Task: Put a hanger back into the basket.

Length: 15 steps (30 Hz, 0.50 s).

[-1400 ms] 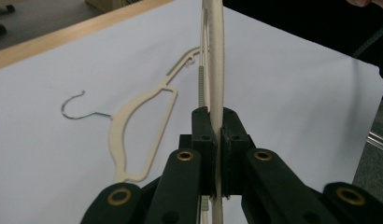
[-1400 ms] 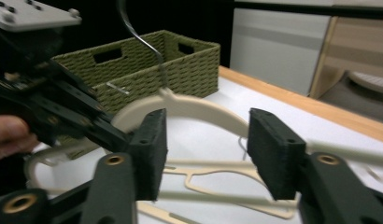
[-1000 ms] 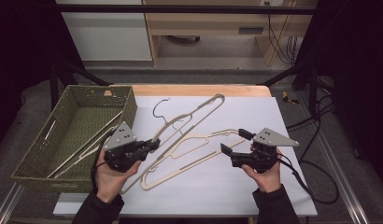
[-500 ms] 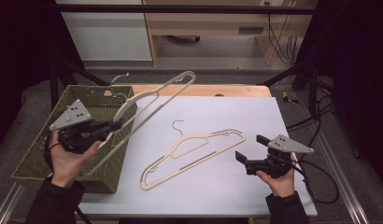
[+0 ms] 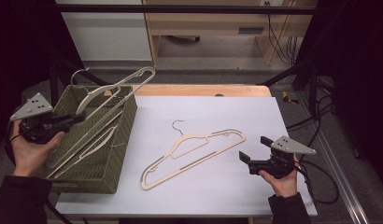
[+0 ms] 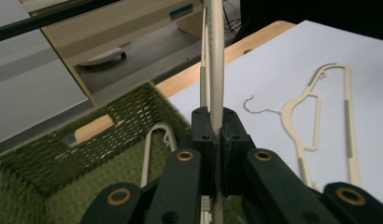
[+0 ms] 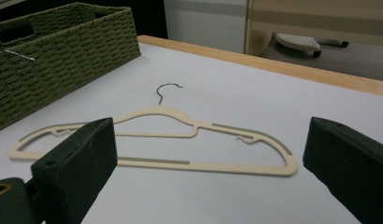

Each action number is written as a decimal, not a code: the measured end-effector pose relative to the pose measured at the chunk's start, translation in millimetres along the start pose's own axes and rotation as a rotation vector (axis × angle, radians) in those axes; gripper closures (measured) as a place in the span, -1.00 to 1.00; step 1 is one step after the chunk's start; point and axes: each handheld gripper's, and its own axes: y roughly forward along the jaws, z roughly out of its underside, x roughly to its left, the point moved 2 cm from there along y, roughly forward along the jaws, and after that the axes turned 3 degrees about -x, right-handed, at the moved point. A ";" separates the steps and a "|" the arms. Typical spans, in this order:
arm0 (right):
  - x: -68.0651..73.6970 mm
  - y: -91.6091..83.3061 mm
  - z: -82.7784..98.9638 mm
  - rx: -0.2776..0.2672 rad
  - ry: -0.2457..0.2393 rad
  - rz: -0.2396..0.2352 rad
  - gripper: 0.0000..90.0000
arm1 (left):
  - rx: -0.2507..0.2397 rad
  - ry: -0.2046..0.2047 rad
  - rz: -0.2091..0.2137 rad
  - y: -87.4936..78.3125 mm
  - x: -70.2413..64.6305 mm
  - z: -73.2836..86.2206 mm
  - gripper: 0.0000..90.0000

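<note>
Left gripper (image 5: 80, 117) clamps hanger (image 5: 116, 91) over basket (image 5: 118, 154) to drop in; right gripper (image 5: 243, 158) wide, facing table hanger (image 5: 194, 150).

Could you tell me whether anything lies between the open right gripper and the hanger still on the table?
Nothing visible does. The right gripper is open and faces the cream hanger across bare white tabletop. The green basket sits off to the side.

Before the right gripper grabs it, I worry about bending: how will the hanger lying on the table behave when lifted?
The hanger on the table looks thin and flat, so probably light. The hanger in the left gripper juts out without sagging, so it is likely stiff. Gripped at one end, it may swing; its wire hook could snag the basket.
</note>
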 end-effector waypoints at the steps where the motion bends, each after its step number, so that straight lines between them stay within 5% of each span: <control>1: -0.4 0.0 0.1 -0.002 0.002 -0.002 -0.92 | 0.006 0.004 -0.007 -1.6 4.1 3.9 0.92; 15: 0.3 1.3 0.8 0.000 0.014 -0.015 -0.92 | 0.071 -0.009 -0.090 -15.6 43.3 44.7 0.92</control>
